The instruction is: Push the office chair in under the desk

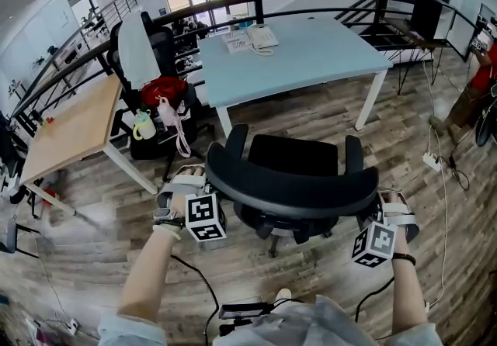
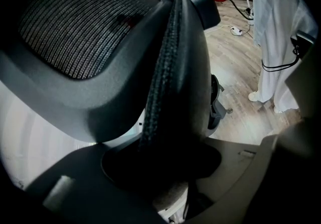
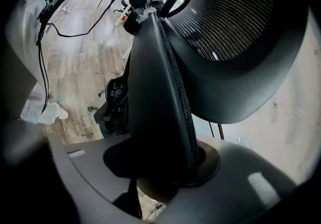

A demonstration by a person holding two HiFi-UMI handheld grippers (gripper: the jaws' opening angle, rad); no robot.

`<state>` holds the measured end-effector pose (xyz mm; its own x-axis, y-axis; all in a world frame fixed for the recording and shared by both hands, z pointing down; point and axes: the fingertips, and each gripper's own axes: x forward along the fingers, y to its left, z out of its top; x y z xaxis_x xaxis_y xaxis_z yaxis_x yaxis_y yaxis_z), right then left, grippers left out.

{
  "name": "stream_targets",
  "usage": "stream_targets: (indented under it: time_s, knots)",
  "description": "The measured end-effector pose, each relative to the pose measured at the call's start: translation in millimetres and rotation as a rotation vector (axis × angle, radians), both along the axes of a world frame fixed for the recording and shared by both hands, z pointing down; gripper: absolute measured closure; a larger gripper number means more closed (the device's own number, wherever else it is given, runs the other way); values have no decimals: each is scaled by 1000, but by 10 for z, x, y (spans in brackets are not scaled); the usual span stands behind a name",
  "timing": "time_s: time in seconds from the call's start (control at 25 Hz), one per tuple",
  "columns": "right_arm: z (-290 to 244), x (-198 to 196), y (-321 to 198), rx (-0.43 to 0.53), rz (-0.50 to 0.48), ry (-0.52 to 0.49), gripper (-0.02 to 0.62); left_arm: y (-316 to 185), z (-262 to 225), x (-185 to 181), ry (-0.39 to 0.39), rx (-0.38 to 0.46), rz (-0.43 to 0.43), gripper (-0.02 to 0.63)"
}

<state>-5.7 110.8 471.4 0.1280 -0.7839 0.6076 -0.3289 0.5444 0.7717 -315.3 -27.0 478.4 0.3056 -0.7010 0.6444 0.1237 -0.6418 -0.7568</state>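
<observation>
The black office chair [image 1: 293, 157] stands on the wood floor just short of the light blue desk [image 1: 311, 53], its seat facing the desk. Its curved backrest [image 1: 289, 188] is nearest me. My left gripper [image 1: 200, 195] is clamped on the backrest's left end, and my right gripper [image 1: 382, 212] on its right end. In the left gripper view the padded backrest edge [image 2: 173, 72] runs down between the jaws of the left gripper [image 2: 165, 168]. The right gripper view shows the same edge [image 3: 158, 87] pinched in the right gripper [image 3: 160, 168].
A wooden table [image 1: 70, 131] stands at the left. Beside it are a second black chair [image 1: 155, 42] with a white garment and a red bag [image 1: 163, 91]. Papers [image 1: 250, 39] lie on the desk. Cables and a power strip [image 1: 431, 160] lie at the right, near a person [image 1: 475, 92].
</observation>
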Motion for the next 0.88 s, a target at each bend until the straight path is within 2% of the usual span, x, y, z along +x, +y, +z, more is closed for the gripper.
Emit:
stream_targets:
  time_s: [0.2, 0.88]
  knots:
    - [-18, 262, -210, 14, 4, -1, 417, -177, -11, 294, 12, -11, 9, 411]
    - [-34, 919, -905, 32, 39, -8, 405, -958, -15, 956, 20, 6, 20, 411]
